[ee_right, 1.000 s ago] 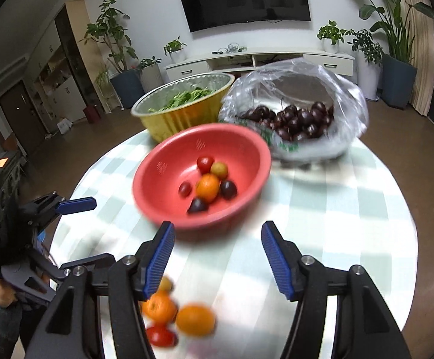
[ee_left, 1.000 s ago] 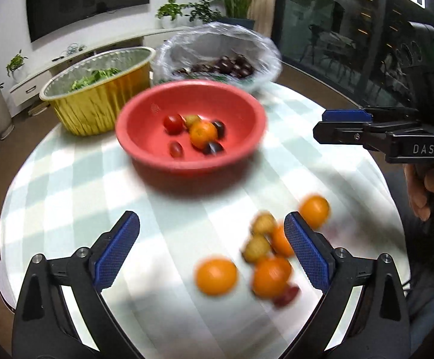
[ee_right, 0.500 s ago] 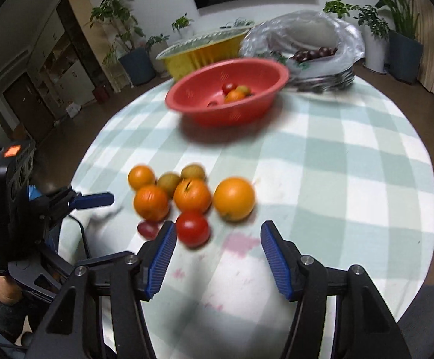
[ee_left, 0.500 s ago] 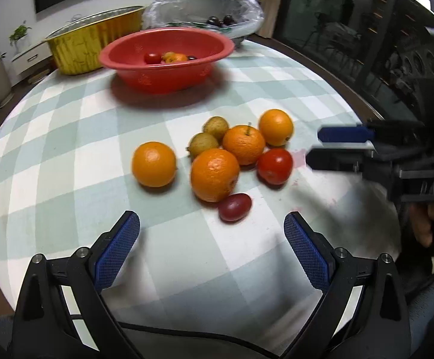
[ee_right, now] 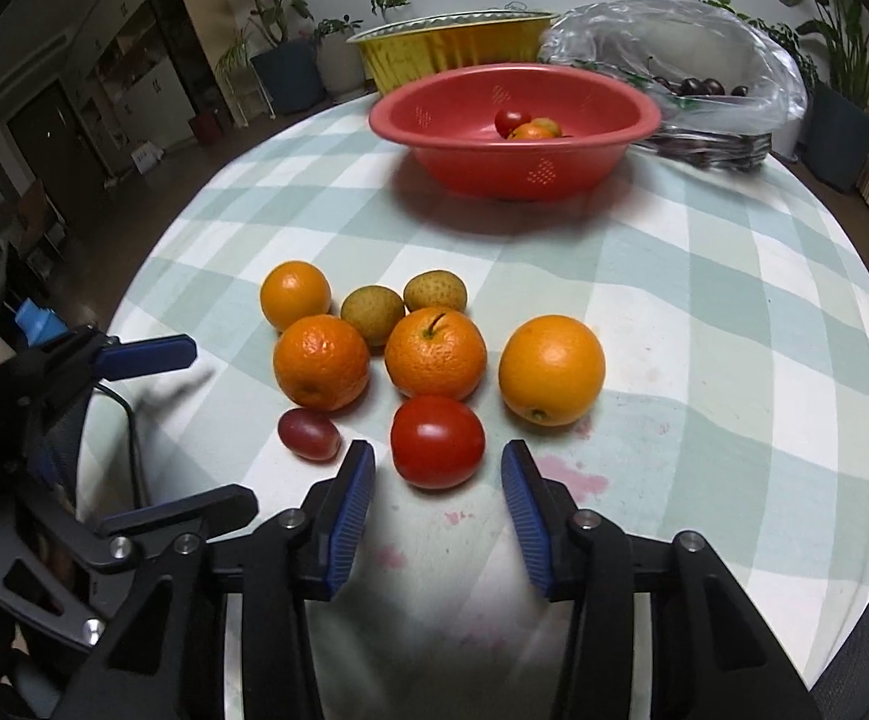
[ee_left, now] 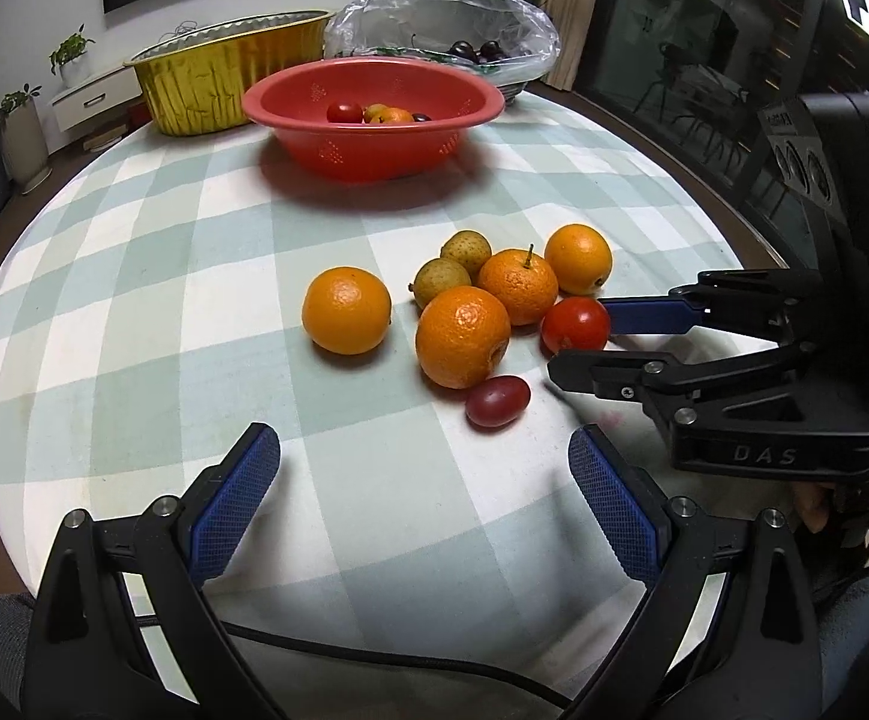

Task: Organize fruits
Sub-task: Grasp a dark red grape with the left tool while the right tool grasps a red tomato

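The round red tomato (ee_right: 438, 441) lay on the checked counter (ee_right: 734, 312), at the near edge of a cluster with four oranges (ee_right: 435, 353), two small brownish-green fruits (ee_right: 372, 315) and a little oblong red one (ee_right: 308, 434). We had our right claw (ee_right: 438, 483) low at the tomato, one blue pad on either side; its jaws had just been closing, yet both pads stood clear of the skin and gripped nothing. Our left claw (ee_left: 424, 498) hung wide open and empty over bare cloth, near that oblong fruit. Farther back sat the red bowl (ee_right: 512, 144) with a few small fruits in it. Behind it stood a gold foil tray (ee_right: 452, 45) and a plastic bag of dark cherries (ee_right: 698, 84).
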### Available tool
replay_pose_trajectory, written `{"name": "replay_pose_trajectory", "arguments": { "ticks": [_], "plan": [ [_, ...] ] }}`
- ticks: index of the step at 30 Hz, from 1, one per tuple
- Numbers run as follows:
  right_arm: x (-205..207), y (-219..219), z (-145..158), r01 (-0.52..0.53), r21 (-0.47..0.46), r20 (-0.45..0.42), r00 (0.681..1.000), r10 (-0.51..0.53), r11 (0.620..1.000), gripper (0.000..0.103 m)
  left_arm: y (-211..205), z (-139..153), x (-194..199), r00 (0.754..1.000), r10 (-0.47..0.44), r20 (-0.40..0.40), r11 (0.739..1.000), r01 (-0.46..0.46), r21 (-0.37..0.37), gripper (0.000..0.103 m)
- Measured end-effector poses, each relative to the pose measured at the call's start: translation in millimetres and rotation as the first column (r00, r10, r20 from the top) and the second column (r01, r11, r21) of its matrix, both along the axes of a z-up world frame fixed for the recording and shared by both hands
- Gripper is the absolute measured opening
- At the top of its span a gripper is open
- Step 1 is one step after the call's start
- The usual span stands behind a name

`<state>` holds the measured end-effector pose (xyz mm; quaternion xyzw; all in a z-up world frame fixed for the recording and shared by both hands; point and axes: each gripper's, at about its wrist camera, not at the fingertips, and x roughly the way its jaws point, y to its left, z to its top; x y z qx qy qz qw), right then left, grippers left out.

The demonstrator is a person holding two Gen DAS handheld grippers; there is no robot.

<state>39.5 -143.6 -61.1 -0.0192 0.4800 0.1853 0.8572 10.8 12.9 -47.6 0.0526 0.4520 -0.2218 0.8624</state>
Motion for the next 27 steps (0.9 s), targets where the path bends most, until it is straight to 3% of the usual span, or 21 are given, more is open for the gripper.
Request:
{"name": "replay_pose_trajectory", "arguments": {
  "ticks": [4,9,14,16,19,20,27],
  "plan": [
    [3,0,-1,0.002,-0.004,0.01,1.0,-0.002,1.0,0.045,-1,-2,1,1.0,0.002,-0.003,1.0,-0.002,0.002,0.098],
    [1,0,0,-0.01,-0.011,0.018,1.0,0.01,1.0,0.034,-6,-1,3,1.0,-0.004,0.001,1.0,0.004,0.007,0.098],
    [-5,-7,5,-0.003,0.018,0.018,1.0,0.002,1.0,0.034,-20,-2,6,1.0,-0.029,0.001,0.999,0.029,0.018,0.098],
    [-8,-16,9,0.018,0.039,0.022,1.0,-0.018,0.999,0.034,-28,-3,6,0.999,-0.046,0.0,0.999,0.046,0.022,0.09],
    [-11,-27,13,0.046,0.061,0.023,0.999,-0.047,0.997,0.034,-39,-9,9,0.998,-0.066,-0.024,0.997,0.067,0.041,0.057],
    [-11,-30,15,0.053,0.065,0.025,0.998,-0.055,0.996,0.034,-42,-11,10,0.997,-0.07,-0.032,0.996,0.071,0.048,0.042],
    [-15,-35,19,0.06,0.099,0.04,0.997,-0.065,0.993,0.034,-50,-12,15,0.999,-0.049,-0.019,0.994,0.05,0.097,0.037]
  ]
}}
